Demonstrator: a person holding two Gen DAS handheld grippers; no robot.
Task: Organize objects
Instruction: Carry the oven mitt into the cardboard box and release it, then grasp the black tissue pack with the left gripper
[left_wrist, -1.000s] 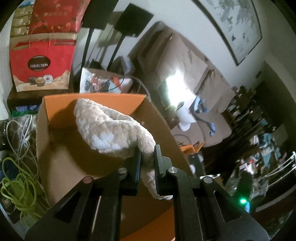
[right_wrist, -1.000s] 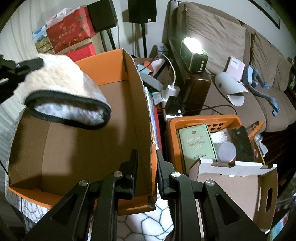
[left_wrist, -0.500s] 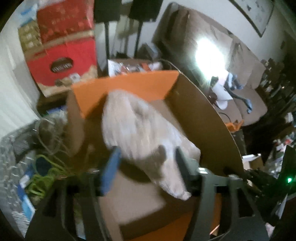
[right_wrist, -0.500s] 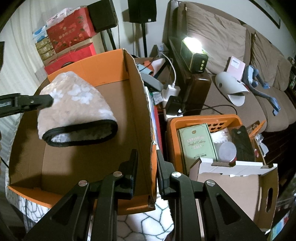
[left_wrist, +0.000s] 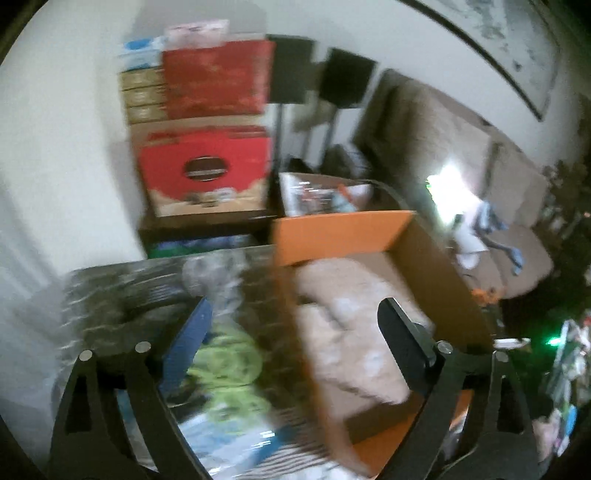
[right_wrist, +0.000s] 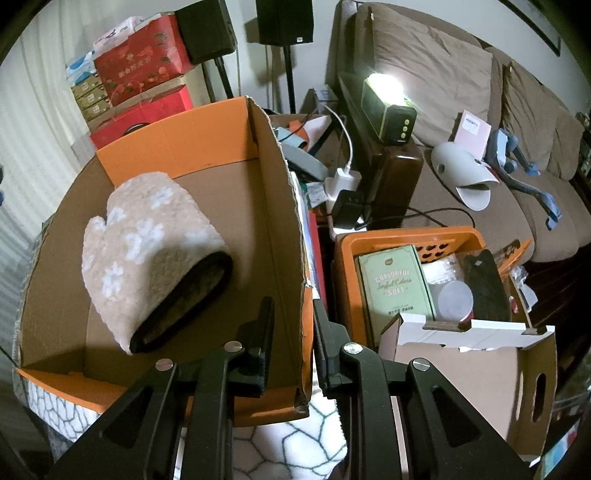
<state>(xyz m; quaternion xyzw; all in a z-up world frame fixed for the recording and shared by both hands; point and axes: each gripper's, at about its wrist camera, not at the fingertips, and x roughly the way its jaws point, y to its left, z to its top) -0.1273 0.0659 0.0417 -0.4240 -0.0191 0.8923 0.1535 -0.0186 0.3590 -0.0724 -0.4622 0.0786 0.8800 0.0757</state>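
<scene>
A beige fluffy slipper (right_wrist: 147, 254) with white flowers and a black rim lies inside the orange cardboard box (right_wrist: 207, 136). In the blurred left wrist view the slipper (left_wrist: 351, 332) also shows in the box (left_wrist: 340, 232). My left gripper (left_wrist: 295, 325) is open and empty, above the box's left wall. My right gripper (right_wrist: 293, 321) is shut on the box's right wall (right_wrist: 284, 229) near its front corner.
An orange basket (right_wrist: 399, 236) with a green book (right_wrist: 395, 284) and a white-flapped carton (right_wrist: 472, 365) stand right of the box. A green cable coil (left_wrist: 229, 362) lies left of it. Red gift boxes (right_wrist: 140, 70), speakers, a lamp (right_wrist: 388, 107) and a sofa (right_wrist: 480, 110) are behind.
My left gripper opened and let go of the slipper, which dropped into the box. The left gripper then swung left and back. The right gripper kept its hold on the box wall.
</scene>
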